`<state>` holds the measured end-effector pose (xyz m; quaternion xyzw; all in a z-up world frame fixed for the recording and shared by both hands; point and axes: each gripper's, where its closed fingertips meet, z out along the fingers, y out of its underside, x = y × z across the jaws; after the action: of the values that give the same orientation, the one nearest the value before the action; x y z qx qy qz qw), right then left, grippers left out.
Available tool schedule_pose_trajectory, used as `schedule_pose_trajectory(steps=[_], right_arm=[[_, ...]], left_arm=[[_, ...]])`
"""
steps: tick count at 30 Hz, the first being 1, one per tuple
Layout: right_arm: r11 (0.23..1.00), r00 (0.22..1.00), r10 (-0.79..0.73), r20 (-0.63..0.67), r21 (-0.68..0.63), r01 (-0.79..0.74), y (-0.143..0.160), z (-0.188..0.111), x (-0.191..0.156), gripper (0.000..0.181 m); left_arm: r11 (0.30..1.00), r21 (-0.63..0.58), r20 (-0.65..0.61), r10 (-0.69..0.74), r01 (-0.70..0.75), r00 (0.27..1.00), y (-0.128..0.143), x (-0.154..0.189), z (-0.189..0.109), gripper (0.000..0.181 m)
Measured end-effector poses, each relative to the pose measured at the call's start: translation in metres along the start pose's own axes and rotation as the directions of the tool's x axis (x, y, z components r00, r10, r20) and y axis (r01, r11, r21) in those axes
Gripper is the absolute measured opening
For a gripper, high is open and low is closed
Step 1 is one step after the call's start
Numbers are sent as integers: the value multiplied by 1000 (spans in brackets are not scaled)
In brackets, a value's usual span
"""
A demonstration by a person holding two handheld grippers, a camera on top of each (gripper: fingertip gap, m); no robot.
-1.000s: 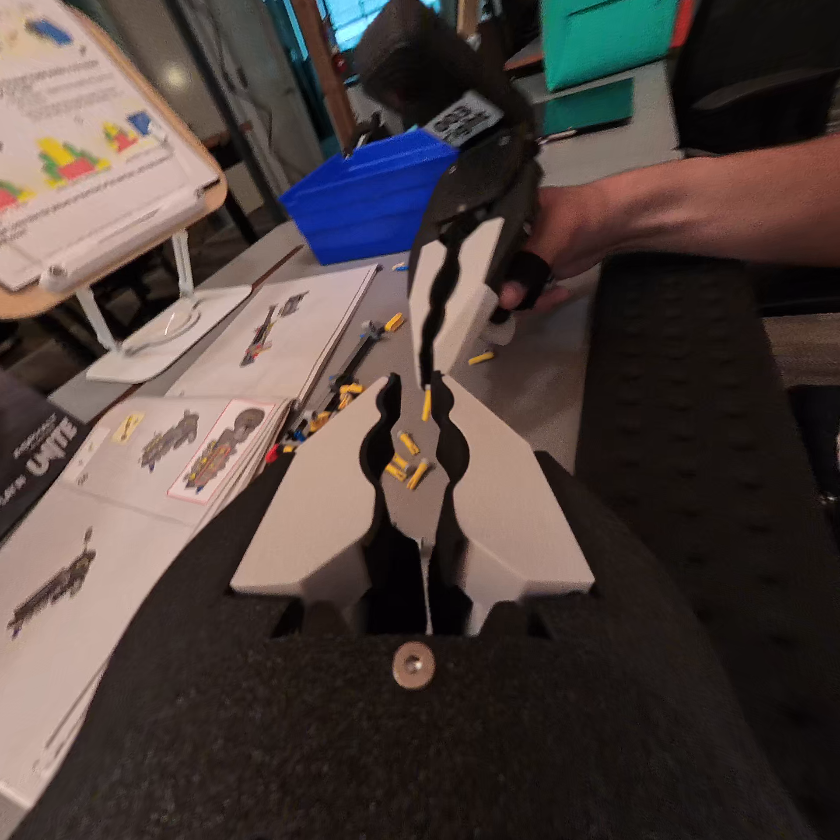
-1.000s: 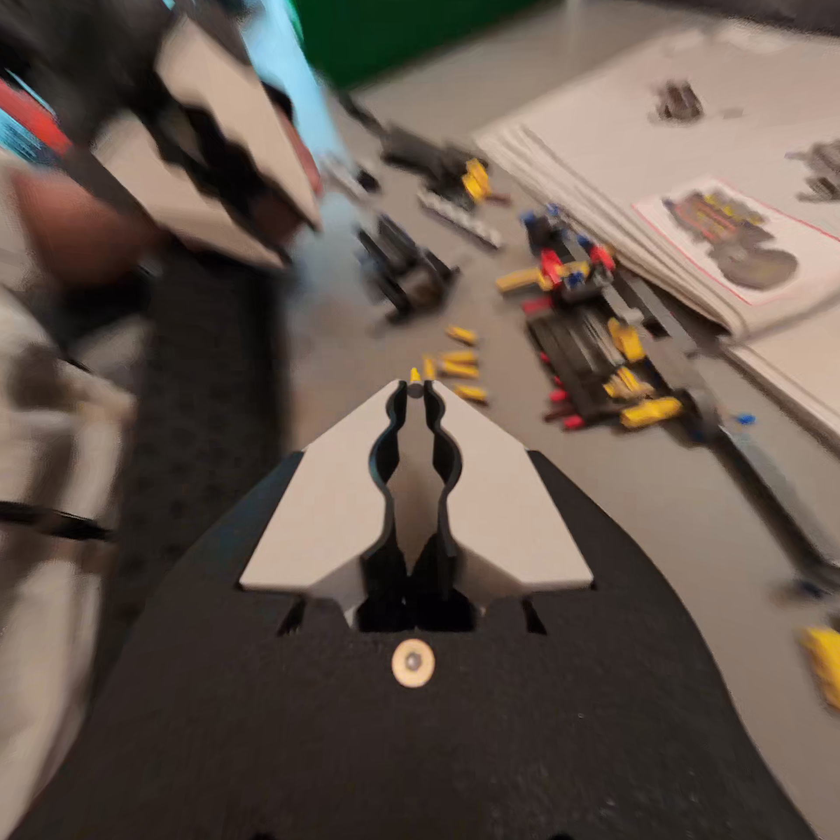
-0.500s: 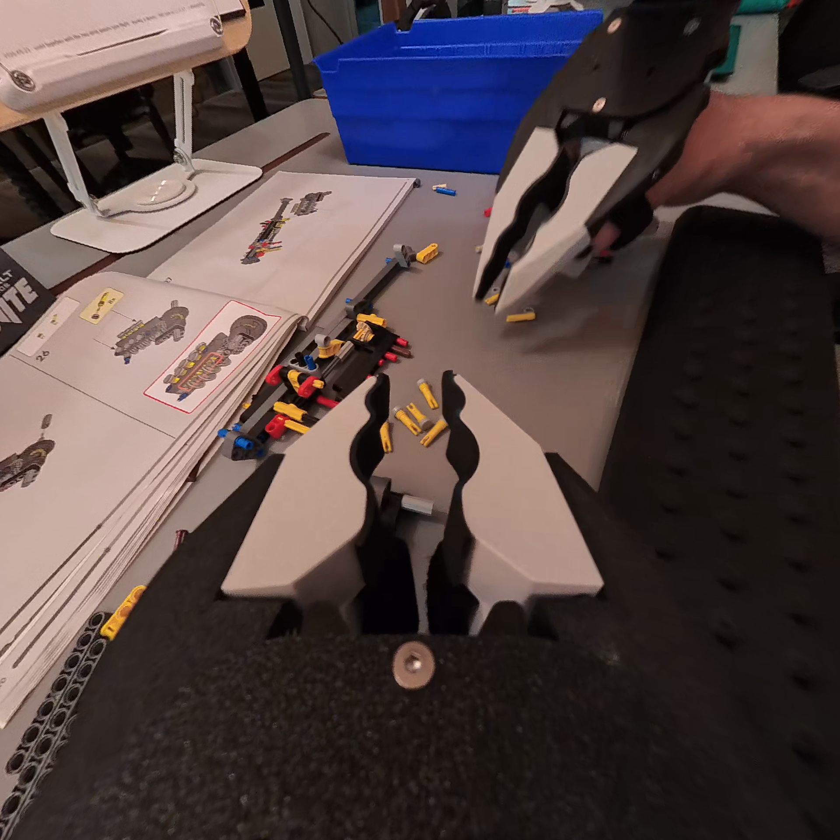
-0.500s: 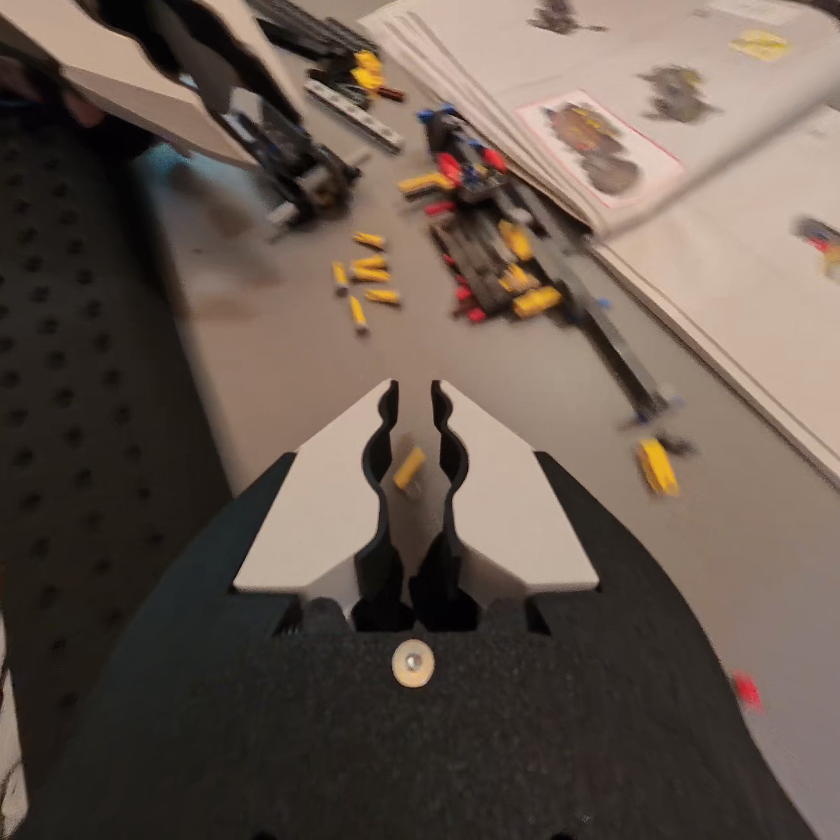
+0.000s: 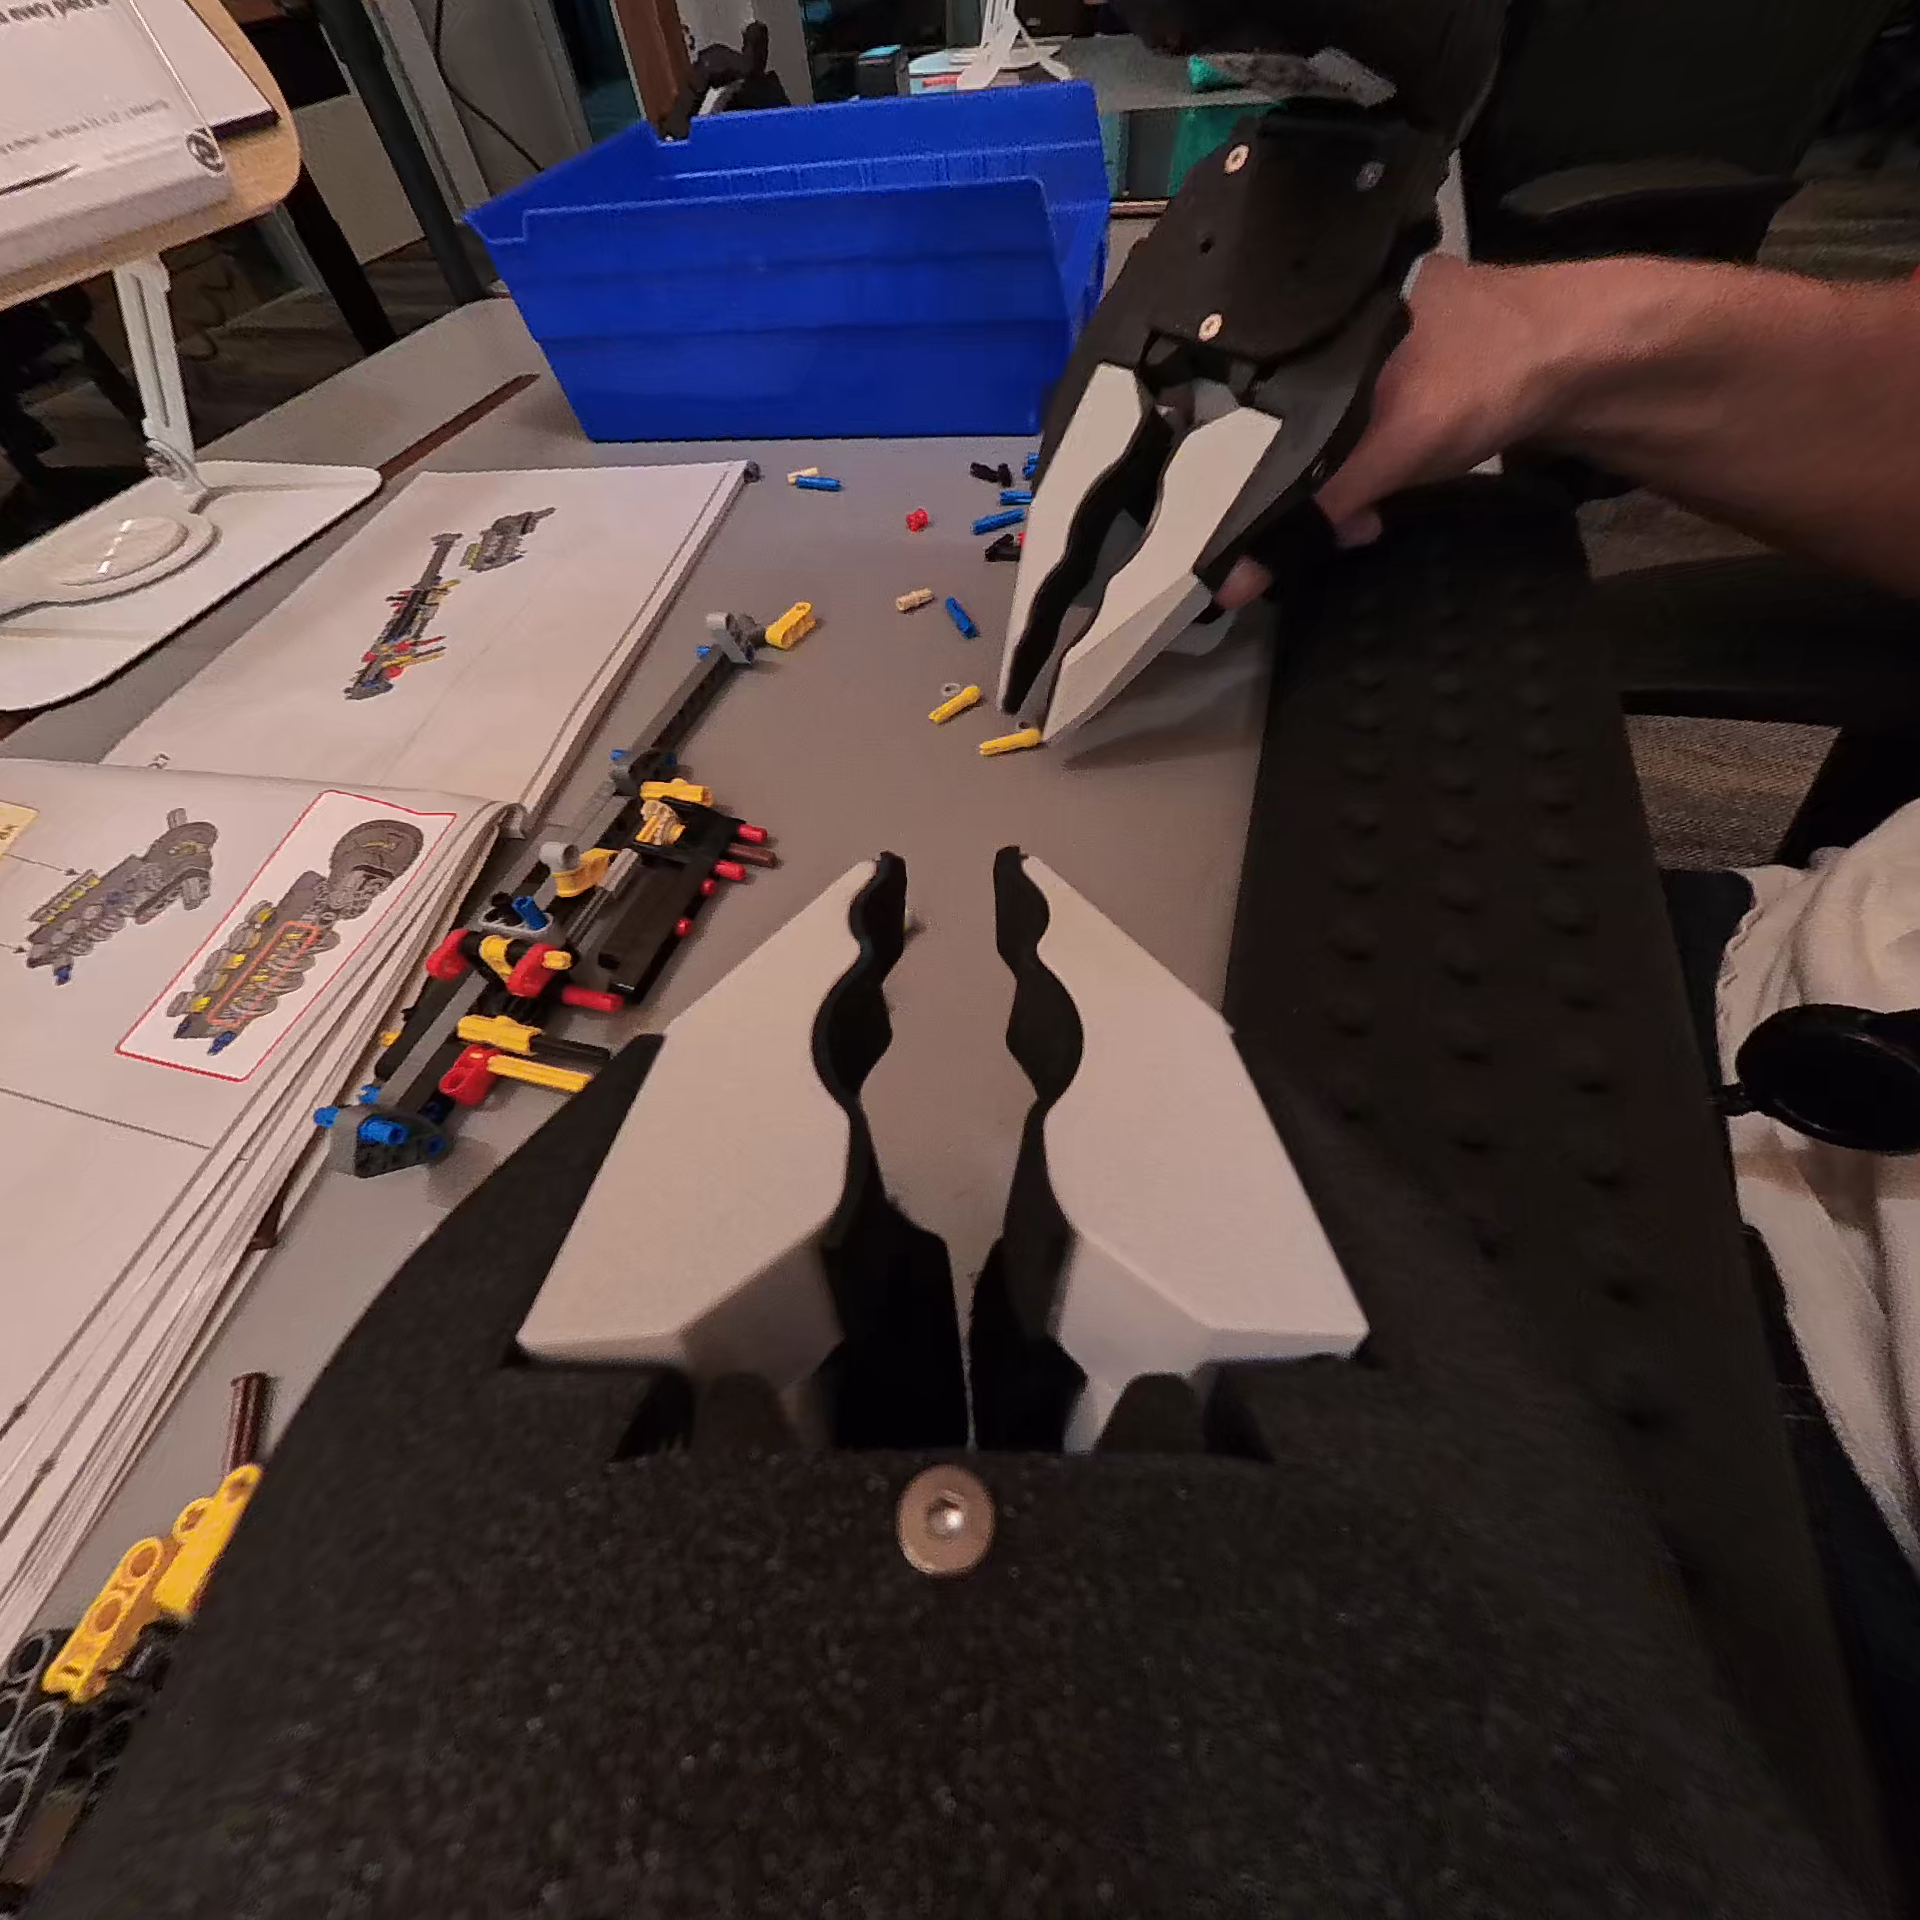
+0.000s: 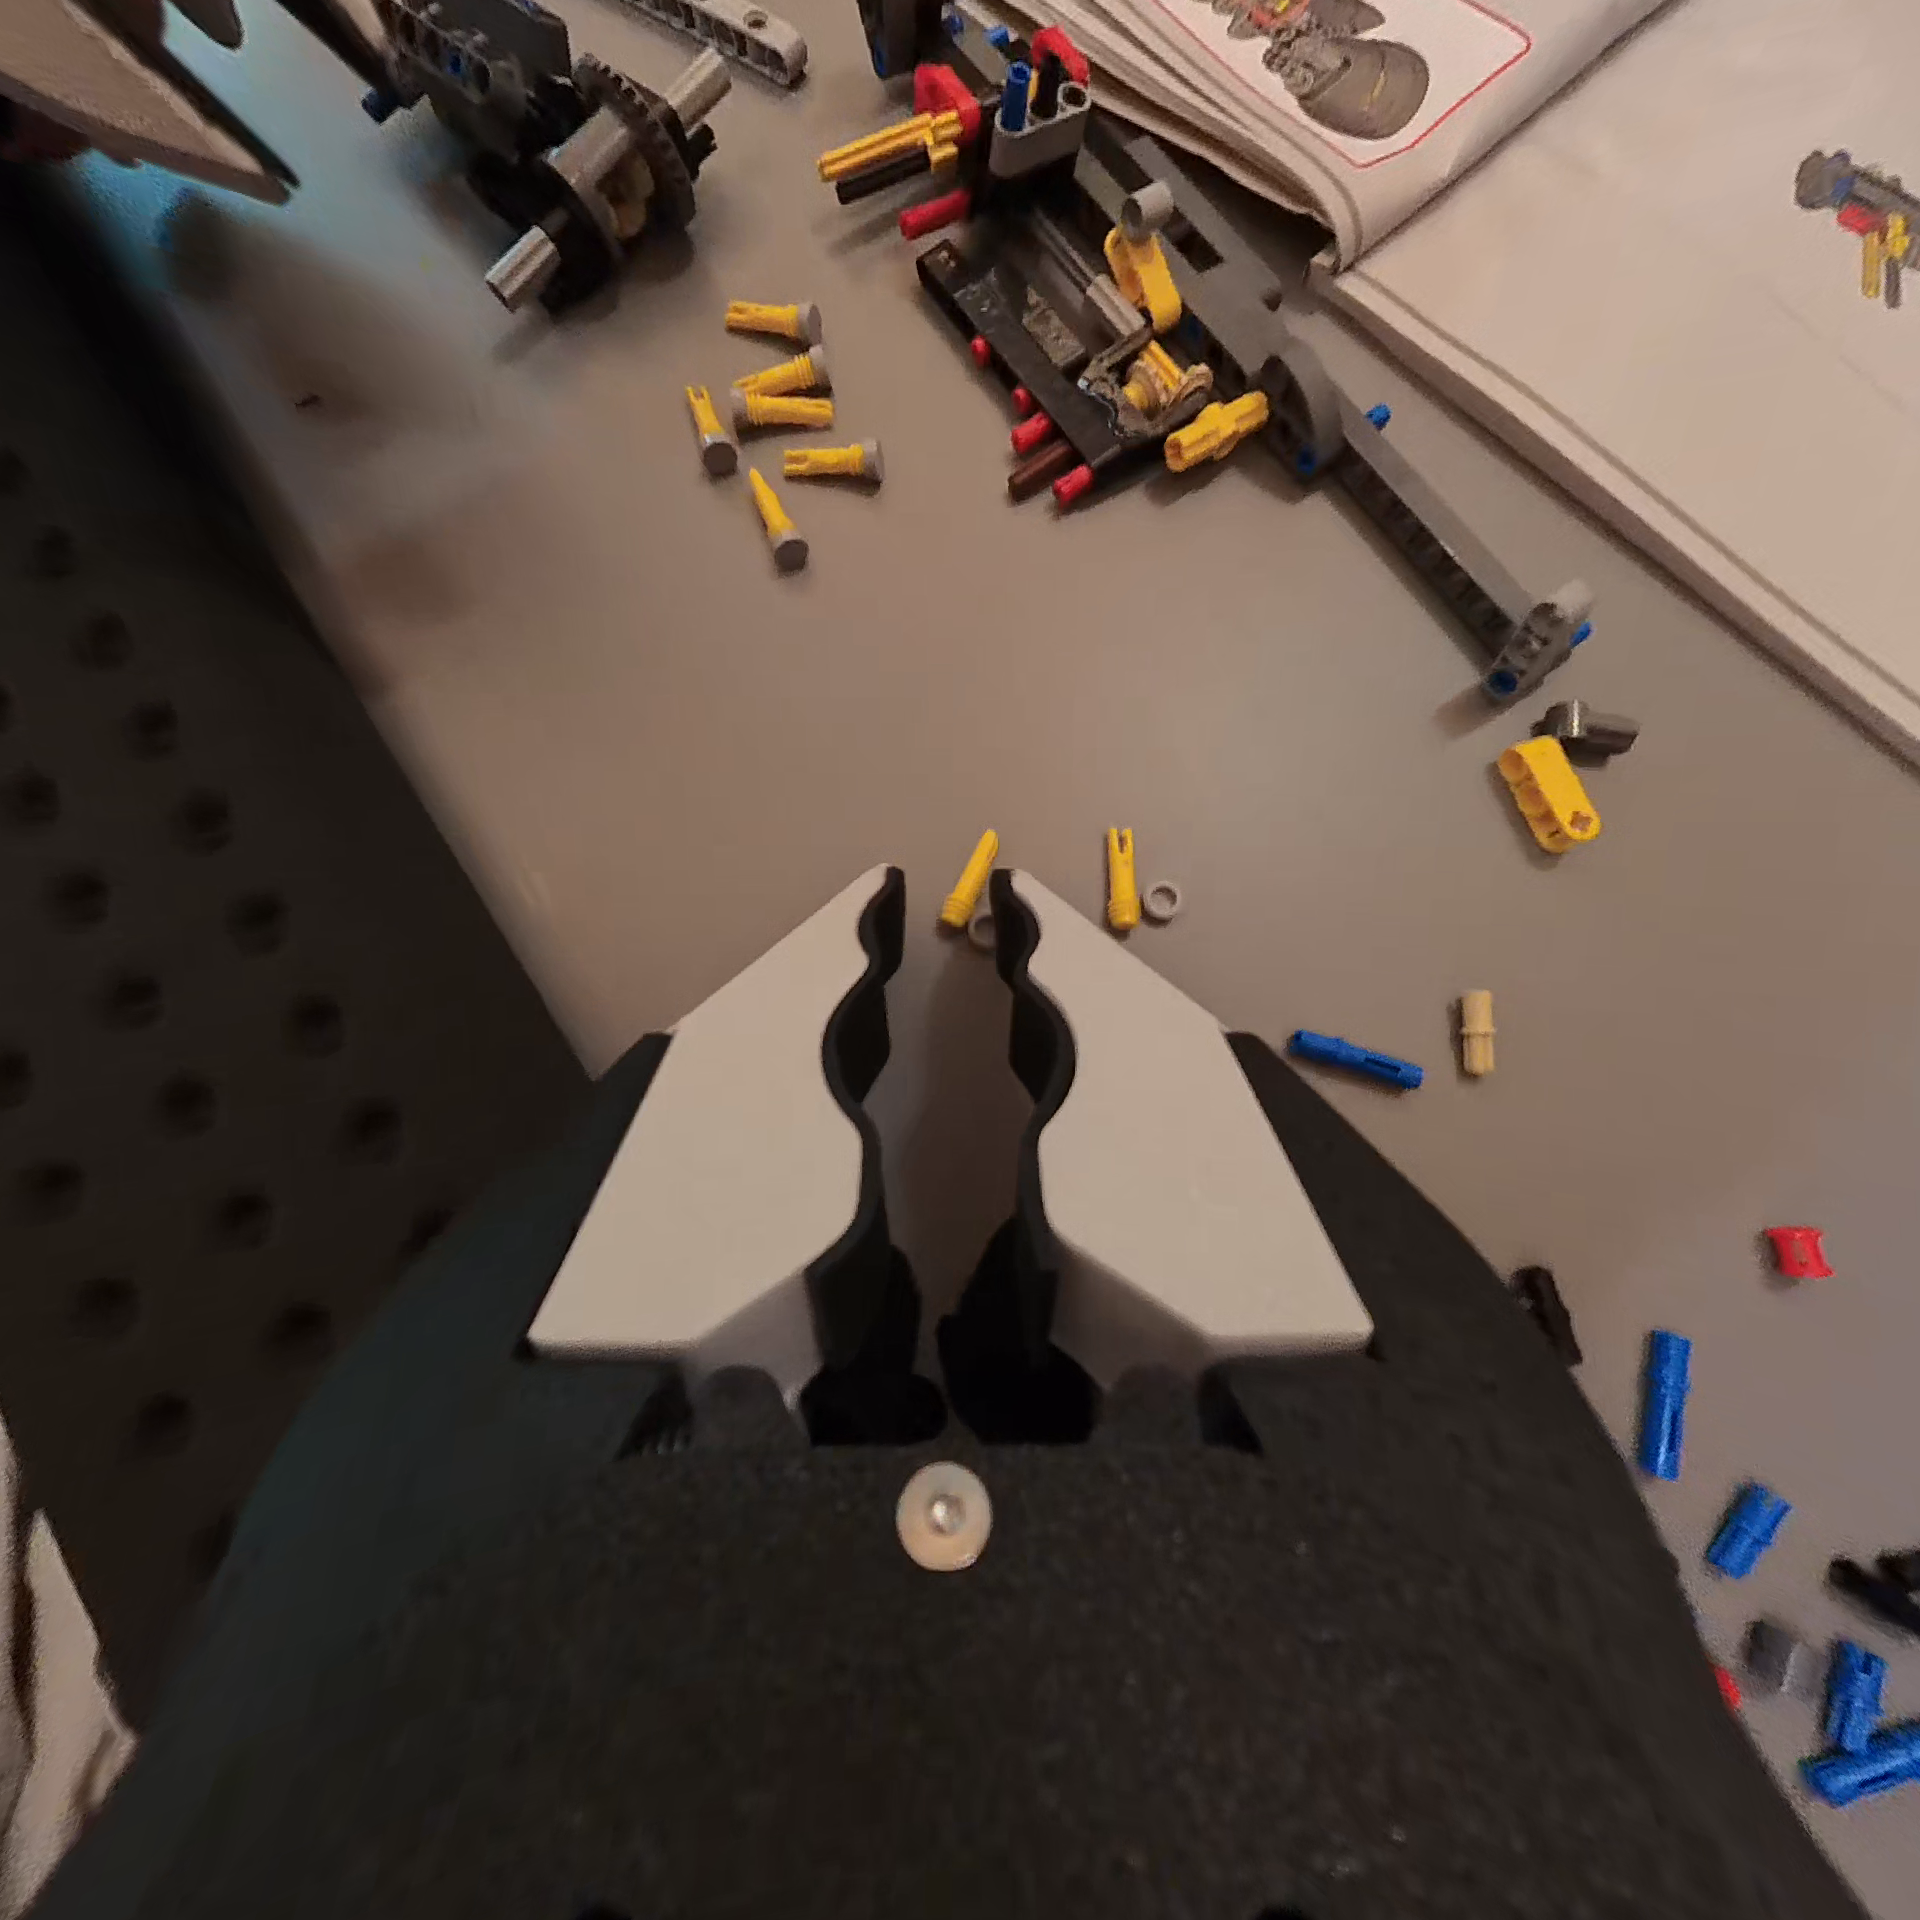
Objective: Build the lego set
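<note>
Your right gripper (image 6: 943, 883) has dropped from mid-air to the desk (image 6: 1039, 675), its parted, empty jaws bracketing a yellow pin (image 6: 968, 879). Your left gripper (image 5: 948, 860) hovers with jaws spread, holding nothing. Beyond lie the half-built lego frame (image 5: 613, 914), open instruction booklet (image 5: 260, 935) and blue bin (image 5: 810, 281).

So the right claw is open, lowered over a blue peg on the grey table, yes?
Not quite: the peg is yellow, not blue. The right wrist view shows the right claw open, lowered over a yellow peg on the grey table.
</note>
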<state>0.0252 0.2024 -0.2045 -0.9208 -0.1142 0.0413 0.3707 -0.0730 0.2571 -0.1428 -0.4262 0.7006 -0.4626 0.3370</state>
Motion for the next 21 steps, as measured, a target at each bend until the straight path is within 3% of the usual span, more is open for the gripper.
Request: schedule_pose_trajectory(steps=[7, 10, 13, 16, 21], right_arm=[[981, 980, -193, -47, -34, 191, -4, 12, -3, 4], [983, 963, -138, 232, 153, 104, -43, 8, -45, 4], [973, 788, -3, 616, 184, -141, -77, -5, -89, 3], [968, 676, 11, 737, 162, -193, -88, -6, -104, 3], [973, 621, -7, 784, 147, -175, -88, -12, -108, 3]], left_arm=[[999, 7, -36, 42, -41, 998, -2, 11, 1, 19], [992, 18, -20, 122, -121, 992, -4, 13, 1, 21], [947, 16, 47, 319, -320, 947, -6, 17, 1, 22], [851, 55, 123, 514, -523, 849, -13, 27, -1, 20], [843, 70, 90, 528, -534, 845, -12, 35, -1, 16]])
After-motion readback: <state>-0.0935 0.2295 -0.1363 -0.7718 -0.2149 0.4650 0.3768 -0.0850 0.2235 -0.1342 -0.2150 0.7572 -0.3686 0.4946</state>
